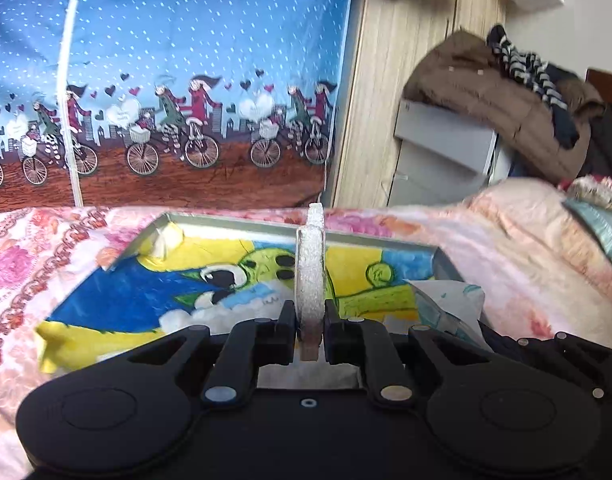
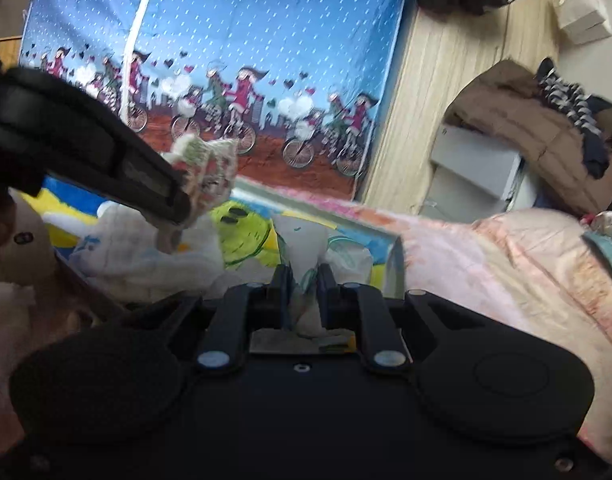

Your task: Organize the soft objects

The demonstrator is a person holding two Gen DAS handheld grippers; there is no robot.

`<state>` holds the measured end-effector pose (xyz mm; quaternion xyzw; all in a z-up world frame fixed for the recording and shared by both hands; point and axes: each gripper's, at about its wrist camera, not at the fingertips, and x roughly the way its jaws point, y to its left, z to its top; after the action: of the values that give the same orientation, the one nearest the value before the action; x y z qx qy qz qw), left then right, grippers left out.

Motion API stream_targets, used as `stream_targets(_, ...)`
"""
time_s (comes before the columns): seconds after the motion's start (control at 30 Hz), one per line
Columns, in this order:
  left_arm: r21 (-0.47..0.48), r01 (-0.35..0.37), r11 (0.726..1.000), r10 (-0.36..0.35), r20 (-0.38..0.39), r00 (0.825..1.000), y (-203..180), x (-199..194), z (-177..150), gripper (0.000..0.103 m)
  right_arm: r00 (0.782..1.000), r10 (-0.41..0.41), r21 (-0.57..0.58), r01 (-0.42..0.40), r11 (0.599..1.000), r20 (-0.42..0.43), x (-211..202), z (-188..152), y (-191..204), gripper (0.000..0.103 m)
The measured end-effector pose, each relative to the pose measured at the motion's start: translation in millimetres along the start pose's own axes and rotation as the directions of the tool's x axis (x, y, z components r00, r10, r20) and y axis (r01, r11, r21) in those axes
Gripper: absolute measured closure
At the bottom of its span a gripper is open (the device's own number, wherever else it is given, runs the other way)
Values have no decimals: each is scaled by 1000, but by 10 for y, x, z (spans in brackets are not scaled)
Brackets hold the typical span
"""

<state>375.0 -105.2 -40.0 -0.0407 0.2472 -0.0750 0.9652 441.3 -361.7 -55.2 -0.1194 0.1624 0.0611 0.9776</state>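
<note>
Two hand-held grippers work: our left hand-held gripper (image 1: 310, 320) pinches a fuzzy cloth (image 1: 310, 272), our right hand-held gripper (image 2: 303, 284) grips a white cloth (image 2: 301, 240); next, we judge, both go into the tray (image 1: 241, 229).

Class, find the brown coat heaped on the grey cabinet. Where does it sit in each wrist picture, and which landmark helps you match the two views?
Left wrist view: the brown coat lies upper right, over the grey cabinet.
Right wrist view: the coat is right of centre, upper half, again over the cabinet.
Shared landmark: the blue curtain with cyclists, left of the coat.
</note>
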Motion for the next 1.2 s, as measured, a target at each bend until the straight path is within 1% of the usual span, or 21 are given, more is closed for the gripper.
stream_targets(0.13,10,-1,1000,1,-49,999,-28,227,-94,89,1000,9,19,-9,1000,-24,131,-14,-27,92)
stream_targets(0.23,-3,-7,1000,6,-76,997,-14,314,-167,89,999,5,13,-4,1000,-32,176,-21,-23,88)
stream_targets(0.33,-39,-11,999,7,-85,996,29,309,-186,88,999,2,-2,-2,1000,-43,208,-16,-16,81)
stream_targets(0.4,-42,-7,999,3,-96,995,33,296,-168,84,999,1,-2,-1,1000,-49,138,-13,0,75)
stream_targets(0.47,-36,11,999,-16,-134,991,30,291,-146,80,999,2,0,-2,1000,-53,76,0,1,70)
stream_targets(0.53,-23,10,1000,-13,-133,991,18,254,-145,74,998,0,-4,-1,1000,-55,45,9,9,65)
stream_targets(0.67,-39,5,999,-10,-136,991,42,165,-137,72,999,3,0,-3,1000,-51,-34,36,1,55)
stream_targets(0.73,-43,-1,999,-4,-132,991,68,106,-121,69,999,5,6,-5,1000,-46,-99,63,-16,49)
stream_targets(0.8,-45,-8,999,2,-123,992,95,19,-92,66,999,5,14,-5,1000,-38,-188,95,-31,39)
stream_targets(0.83,-46,-11,999,6,-115,993,109,-27,-79,65,999,8,24,-7,1000,-33,-240,120,-51,36)
stream_targets(0.87,-46,-15,999,10,-105,994,125,-86,-63,64,1000,10,35,-10,999,-27,-289,146,-70,31)
stream_targets(0.93,-47,-22,999,18,-83,996,157,-207,-32,58,1000,19,60,-19,998,-8,-418,215,-117,24)
stream_targets(1.0,-49,-28,998,25,-58,998,193,-350,-4,54,999,31,83,-32,996,12,-556,286,-166,13)
stream_targets(1.1,-44,-32,999,32,-10,999,244,-616,30,44,999,31,116,-36,993,41,-795,375,-231,5)
stream_targets(1.17,-39,-36,999,36,22,999,275,-797,35,42,998,21,142,-31,989,65,-989,409,-259,1)
stream_targets(1.2,-38,-38,999,39,40,998,289,-901,37,39,996,20,157,-32,987,82,-1086,423,-273,1)
